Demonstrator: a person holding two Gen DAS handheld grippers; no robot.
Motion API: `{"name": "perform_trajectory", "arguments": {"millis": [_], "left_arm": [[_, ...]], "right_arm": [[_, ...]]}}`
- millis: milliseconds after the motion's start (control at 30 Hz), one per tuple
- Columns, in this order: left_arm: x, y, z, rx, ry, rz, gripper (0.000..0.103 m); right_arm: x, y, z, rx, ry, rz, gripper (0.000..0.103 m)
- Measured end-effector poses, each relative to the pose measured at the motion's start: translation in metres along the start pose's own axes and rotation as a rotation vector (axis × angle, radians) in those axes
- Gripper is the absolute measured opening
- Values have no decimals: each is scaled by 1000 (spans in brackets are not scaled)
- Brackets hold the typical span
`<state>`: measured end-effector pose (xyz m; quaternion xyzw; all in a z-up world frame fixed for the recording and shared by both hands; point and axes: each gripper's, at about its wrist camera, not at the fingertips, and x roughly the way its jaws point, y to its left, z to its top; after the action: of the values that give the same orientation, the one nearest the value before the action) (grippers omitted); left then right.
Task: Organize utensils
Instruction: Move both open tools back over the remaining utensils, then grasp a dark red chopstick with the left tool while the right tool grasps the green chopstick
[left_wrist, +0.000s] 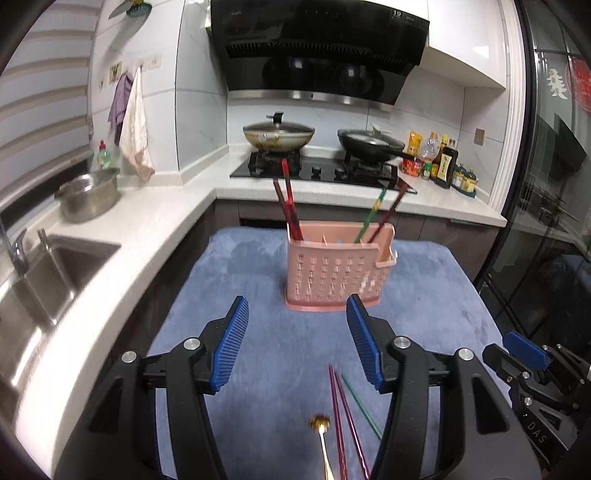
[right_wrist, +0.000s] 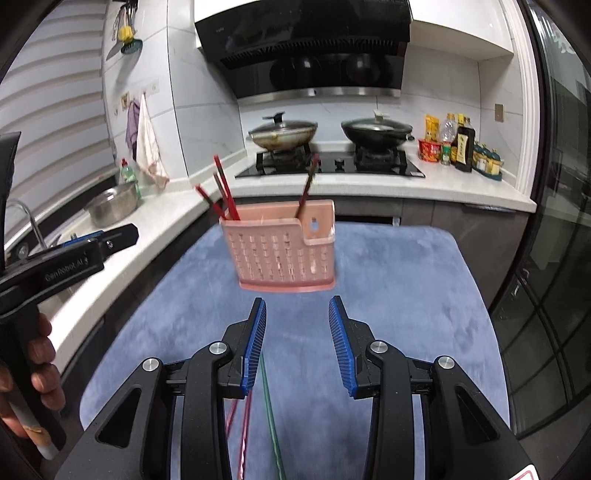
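**Both grippers empty over the loose utensils, and a crowded pickup ahead**

Here we are above the blue plush mat (left_wrist: 229, 280), and the left gripper (left_wrist: 297, 334) has its blue ribbed pads spread wide with nothing between them. The right gripper (right_wrist: 297, 338) is parted too, narrower, also carrying nothing.

The pink perforated plastic utensil holder (left_wrist: 334, 273) stands upright mid-mat, well ahead of both tools, with dark red chopsticks (left_wrist: 288, 199) leaning at its left end and a green chopstick with a brown one (left_wrist: 384, 210) at its right.

Still loose on the mat, close under the left gripper: a pair of pinkish-red chopsticks (left_wrist: 343, 417), a thin green chopstick (left_wrist: 360, 408) just beside them, and a gold-handled utensil with a scalloped head (left_wrist: 320, 424).

Here's the danger, as I read it. Those pieces lie tightly together, so a closing pinch could catch two at once or nudge a neighbour askew. Thin sticks flat on soft pile may roll off the pads. The two grippers sit near each other; reaching for the same cluster risks a bump. And the light holder could tip if a stick jabs its rim.
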<state>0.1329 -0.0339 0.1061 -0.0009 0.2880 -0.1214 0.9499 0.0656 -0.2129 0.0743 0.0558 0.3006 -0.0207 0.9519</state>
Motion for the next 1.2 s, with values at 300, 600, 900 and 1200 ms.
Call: {"name": "perform_trajectory", "arguments": {"millis": [300,600,900,1200], "left_arm": [[-4,3,-56,-1,66,1,52],[-1,6,-113,-3,161,7,52],[2,2,-163,13,229,1,52],[7,-4,-185,34,269,-19,52]], "right_arm": [[2,-4,-57,4,98,-26,35],[10,4,-109,9,199,-4,35],[18,14,-148,-29,251,-13,35],[32,12,-170,-20,308,-5,33]]}}
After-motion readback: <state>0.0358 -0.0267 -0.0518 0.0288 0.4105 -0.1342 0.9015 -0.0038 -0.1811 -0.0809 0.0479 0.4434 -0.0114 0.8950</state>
